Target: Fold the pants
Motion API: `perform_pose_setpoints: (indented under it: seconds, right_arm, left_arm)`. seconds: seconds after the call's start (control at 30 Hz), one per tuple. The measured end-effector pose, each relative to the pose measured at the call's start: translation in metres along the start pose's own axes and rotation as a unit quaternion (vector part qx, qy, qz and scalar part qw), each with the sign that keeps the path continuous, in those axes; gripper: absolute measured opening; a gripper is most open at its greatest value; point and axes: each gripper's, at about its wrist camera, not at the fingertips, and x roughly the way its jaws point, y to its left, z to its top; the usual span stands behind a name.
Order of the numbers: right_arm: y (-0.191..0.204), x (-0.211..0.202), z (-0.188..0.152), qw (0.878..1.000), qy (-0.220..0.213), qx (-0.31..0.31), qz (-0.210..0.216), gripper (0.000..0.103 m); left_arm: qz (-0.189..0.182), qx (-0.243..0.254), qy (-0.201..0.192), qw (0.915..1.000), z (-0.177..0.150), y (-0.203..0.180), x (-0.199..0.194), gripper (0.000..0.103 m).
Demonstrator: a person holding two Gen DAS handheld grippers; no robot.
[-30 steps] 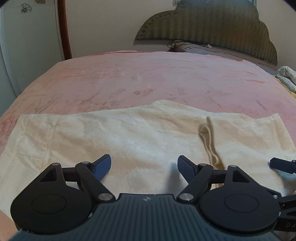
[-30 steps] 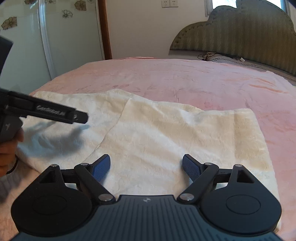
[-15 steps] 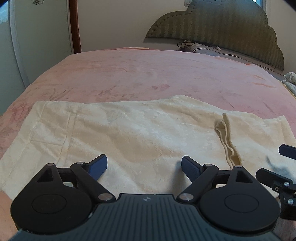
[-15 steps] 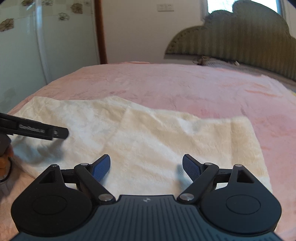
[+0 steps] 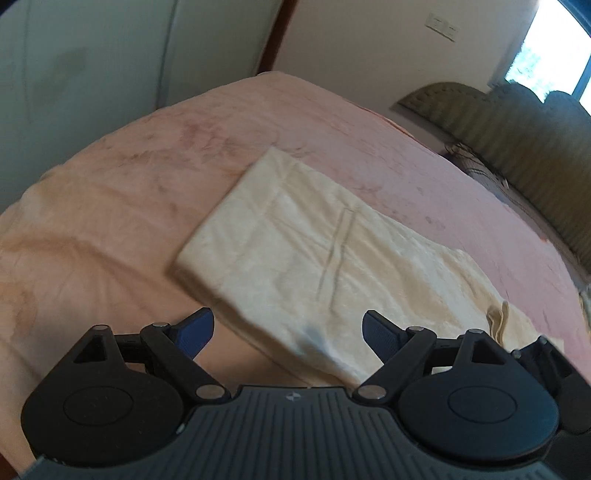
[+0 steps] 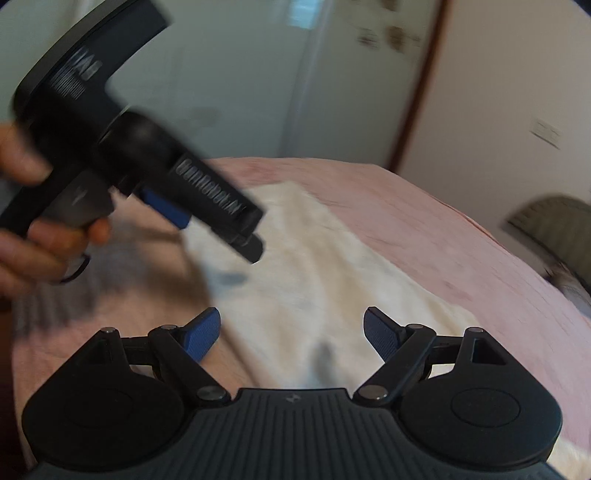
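Note:
The cream pants (image 5: 317, 254) lie folded flat on the pink bed cover (image 5: 122, 192), running from the near middle to the right; a loose drawstring (image 5: 496, 323) shows at the right. My left gripper (image 5: 286, 332) is open and empty, above the near edge of the pants. My right gripper (image 6: 291, 332) is open and empty over the pants (image 6: 317, 280). In the right wrist view the left gripper's body (image 6: 147, 155) fills the upper left, held in a hand (image 6: 33, 236), blurred.
An olive padded headboard (image 5: 517, 136) stands at the far right of the bed. A pale wardrobe door (image 5: 92, 74) and a brown door frame (image 5: 279, 33) are behind the bed. The bed's near left edge (image 5: 22, 206) drops off.
Both views have swung left and tilted. The pants now sit diagonally in view. The left gripper has risen and come close in the right wrist view. Both stay open.

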Motion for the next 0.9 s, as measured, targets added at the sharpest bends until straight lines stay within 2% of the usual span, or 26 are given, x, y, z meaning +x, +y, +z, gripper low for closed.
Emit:
perform_pose_setpoints:
  seconds: [0.07, 0.17, 0.27, 0.33, 0.37, 0.47, 0.53, 0.63, 0.73, 0.77, 0.83, 0.9]
  right_arm:
    - [0.022, 0.017, 0.004, 0.999, 0.014, -0.052, 0.005, 0.084]
    - [0.045, 0.035, 0.003, 0.992, 0.038, -0.12, -0.014, 0.061]
    - [0.06, 0.041, -0.001, 0.982, 0.037, -0.178, -0.054, 0.06]
    - [0.072, 0.045, -0.005, 0.968, 0.035, -0.231, -0.087, 0.059]
    - [0.078, 0.047, -0.006, 0.963, 0.034, -0.249, -0.093, 0.053]
    - [0.088, 0.059, -0.007, 0.951, 0.026, -0.289, -0.103, 0.034]
    - [0.091, 0.067, -0.008, 0.944, 0.019, -0.308, -0.116, 0.03]
    - [0.081, 0.067, -0.001, 0.951, 0.005, -0.284, -0.122, 0.024]
    - [0.052, 0.058, 0.015, 0.976, -0.009, -0.189, -0.106, 0.024]
    - [0.039, 0.055, 0.02, 0.984, -0.009, -0.152, -0.096, 0.024]
    - [0.02, 0.052, 0.026, 0.993, -0.006, -0.098, -0.067, 0.025]
    - [0.002, 0.05, 0.031, 0.999, 0.01, -0.042, -0.004, 0.025]
  left_arm:
    - [-0.012, -0.041, 0.014, 0.999, 0.004, 0.021, 0.0, 0.088]
    - [-0.045, -0.091, 0.038, 0.9941, 0.005, 0.042, 0.006, 0.088]
    - [-0.074, -0.125, 0.049, 0.9882, 0.005, 0.052, 0.013, 0.089]
    - [-0.085, -0.141, 0.048, 0.9852, 0.006, 0.056, 0.015, 0.091]
    - [-0.093, -0.15, 0.049, 0.983, 0.006, 0.058, 0.015, 0.092]
    - [-0.134, -0.188, 0.064, 0.9709, 0.008, 0.063, 0.021, 0.092]
    - [-0.165, -0.206, 0.075, 0.9616, 0.009, 0.066, 0.028, 0.093]
    - [-0.193, -0.247, 0.087, 0.9455, 0.009, 0.071, 0.045, 0.094]
    - [-0.213, -0.291, 0.09, 0.9285, 0.015, 0.076, 0.059, 0.101]
    - [-0.221, -0.295, 0.088, 0.9252, 0.019, 0.075, 0.063, 0.101]
    - [-0.217, -0.297, 0.083, 0.9262, 0.027, 0.072, 0.07, 0.101]
    - [-0.213, -0.291, 0.074, 0.9297, 0.034, 0.069, 0.076, 0.1]
